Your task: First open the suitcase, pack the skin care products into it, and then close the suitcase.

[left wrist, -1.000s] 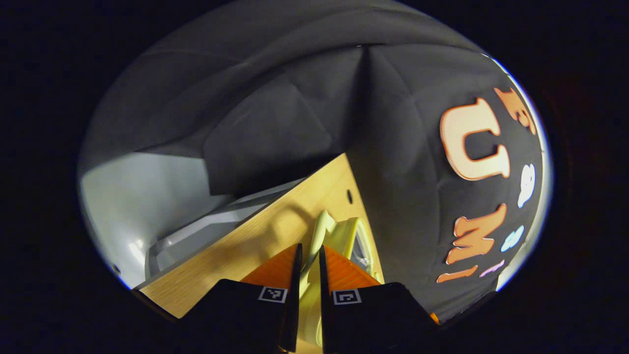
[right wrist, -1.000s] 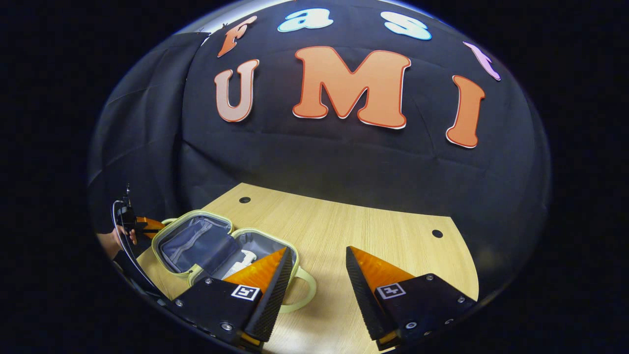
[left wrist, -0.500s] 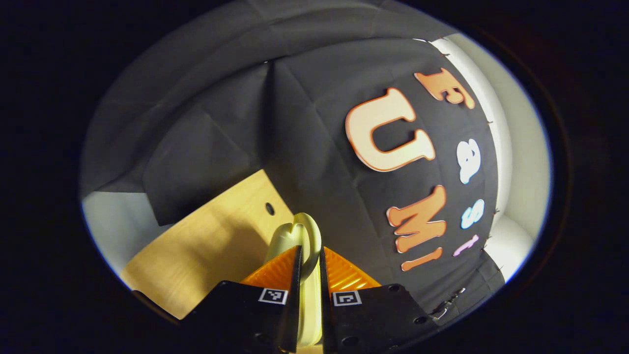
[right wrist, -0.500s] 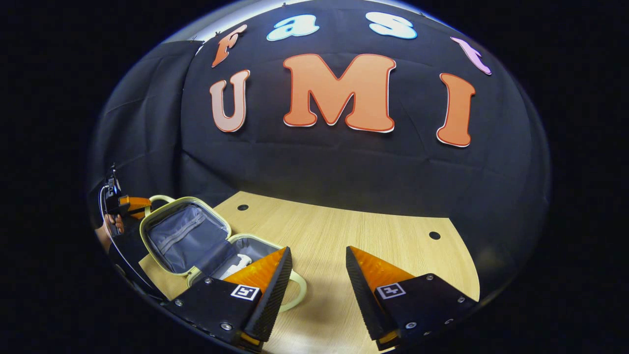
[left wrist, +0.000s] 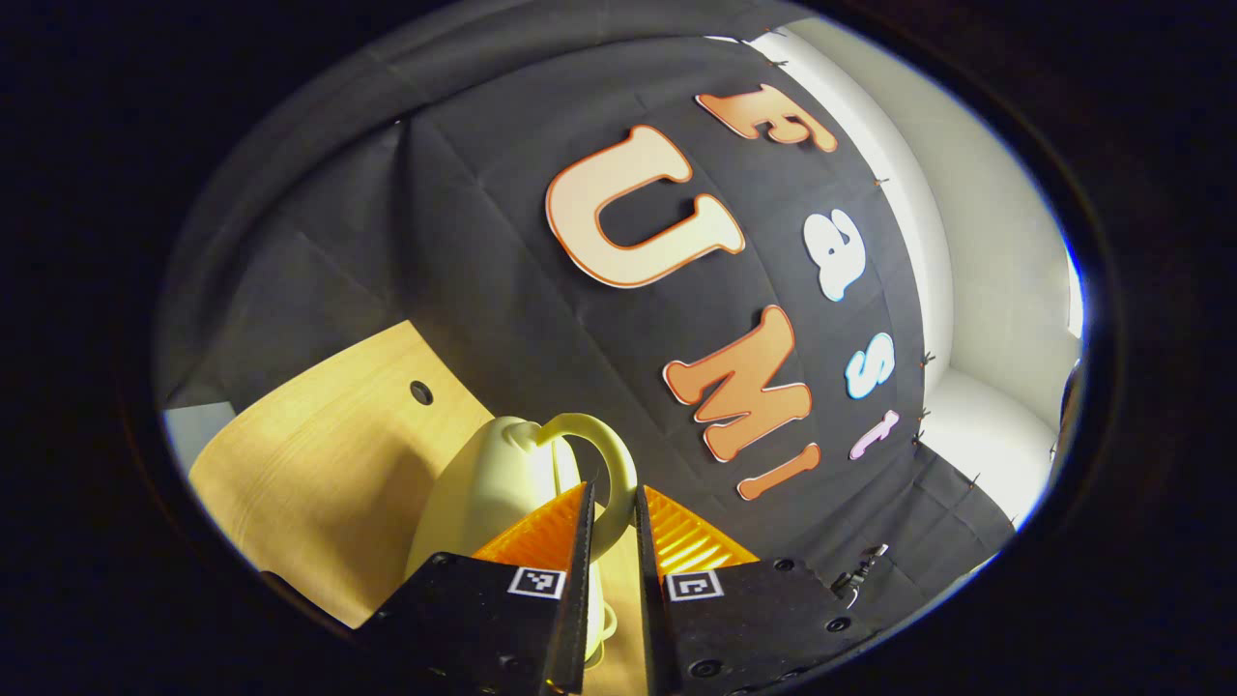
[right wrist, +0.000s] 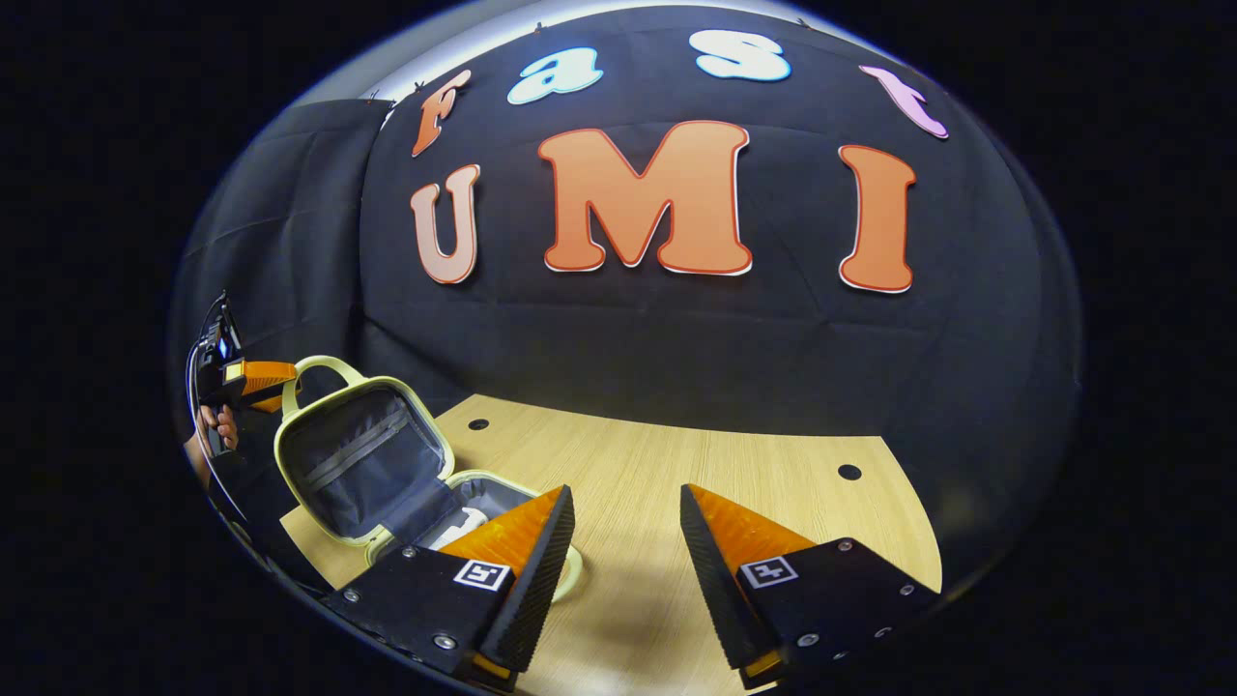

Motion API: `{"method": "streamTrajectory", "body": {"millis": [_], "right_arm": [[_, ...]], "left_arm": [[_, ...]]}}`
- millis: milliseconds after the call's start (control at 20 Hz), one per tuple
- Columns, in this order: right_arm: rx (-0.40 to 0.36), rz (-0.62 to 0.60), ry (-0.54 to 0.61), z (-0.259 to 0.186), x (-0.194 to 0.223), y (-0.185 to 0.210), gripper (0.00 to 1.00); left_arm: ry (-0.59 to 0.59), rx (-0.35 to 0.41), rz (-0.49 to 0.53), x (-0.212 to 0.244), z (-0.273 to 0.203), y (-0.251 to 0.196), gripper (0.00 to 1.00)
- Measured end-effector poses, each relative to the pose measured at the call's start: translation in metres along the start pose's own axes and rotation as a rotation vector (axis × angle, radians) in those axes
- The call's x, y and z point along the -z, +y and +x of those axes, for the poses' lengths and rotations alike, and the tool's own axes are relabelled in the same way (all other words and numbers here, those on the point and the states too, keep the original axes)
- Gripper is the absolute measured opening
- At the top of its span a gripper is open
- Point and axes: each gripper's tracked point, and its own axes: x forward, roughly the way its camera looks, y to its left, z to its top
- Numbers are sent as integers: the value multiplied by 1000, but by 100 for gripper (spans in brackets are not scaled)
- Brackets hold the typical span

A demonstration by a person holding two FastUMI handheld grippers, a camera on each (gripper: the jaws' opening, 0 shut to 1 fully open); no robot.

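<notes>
Pale yellow-green shell: the suitcase [right wrist: 362, 454] stands open at the left end of the desk [right wrist: 696, 512]; its lid is raised to a steep tilt, grey lining facing the right gripper view; the lower half lies flat on the wood
Lid handle: a curved loop [left wrist: 604, 464] at the lid's top edge; in the left gripper view it passes between the two fingers
Left gripper [left wrist: 611, 503]: fingers drawn nearly together with the handle loop between them, both appearing to press on it; in the right gripper view it sits at the far left [right wrist: 253, 379], level with the top of the raised lid
Hand [right wrist: 215, 425]: a person's hand grips the left gripper's body from below, at the far left edge of the right gripper view
Right gripper [right wrist: 626, 522]: held low over the desk, fingers spread wide with bare wood between them; it holds nothing; its left finger overlaps the suitcase's lower half in the view
Skin care products [right wrist: 462, 522]: a white item lies inside the lower half, partly hidden behind that finger; its details cannot be told
</notes>
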Motion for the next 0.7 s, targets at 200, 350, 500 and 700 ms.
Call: {"method": "streamTrajectory", "body": {"millis": [200, 350, 500, 700], "right_arm": [[-1, 16, -13, -10, 2, -23, 72], [-3, 35, -23, -18, 2, -38, 72], [7, 40, -38, -25, 2, -53, 72], [11, 39, -48, -31, 5, -68, 72]], "left_arm": [[45, 11, 48, 29, 20, -40, 24], [87, 25, 74, 57, 36, -68, 24], [132, 45, 82, 87, 51, -80, 24], [189, 68, 52, 127, 66, -90, 24]]}}
